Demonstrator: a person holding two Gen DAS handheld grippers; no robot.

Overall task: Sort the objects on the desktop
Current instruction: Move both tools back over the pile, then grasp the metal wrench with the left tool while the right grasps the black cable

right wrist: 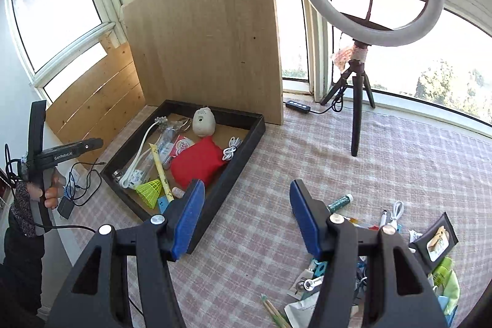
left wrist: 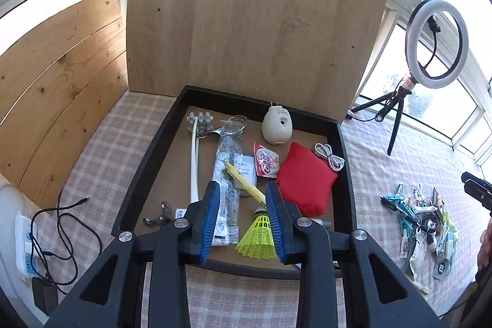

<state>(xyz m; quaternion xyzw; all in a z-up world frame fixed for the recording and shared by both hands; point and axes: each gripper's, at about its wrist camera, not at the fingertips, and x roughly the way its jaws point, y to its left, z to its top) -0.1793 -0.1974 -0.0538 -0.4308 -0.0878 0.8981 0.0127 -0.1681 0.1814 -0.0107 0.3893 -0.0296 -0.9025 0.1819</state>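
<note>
- Left tongs [left wrist: 243, 192] hang part open over the black tray [left wrist: 147, 162], nothing between the pads, with the yellow shuttlecock [left wrist: 259, 235] lying just under them.
- Right tongs [right wrist: 247, 189] are spread wide and empty above the checked table [right wrist: 307, 149], near the pile of small stuff [right wrist: 363, 251] that's still unsorted.
- Probably the next pick comes from that pile, so best to go for one loose item at the edge, like the green-capped tube [right wrist: 339, 202], rather than digging into the tangle.
- Readable text: "GenRobot.AI" on the other handle [right wrist: 63, 157]. The snack packet's [left wrist: 266, 163] red logo is too blurry to read.

Shuttlecock [left wrist: 257, 235] skirt part-hidden behind left gripper [left wrist: 243, 219], clutter pile [right wrist: 384, 266] hidden behind right gripper [right wrist: 246, 217]
</note>
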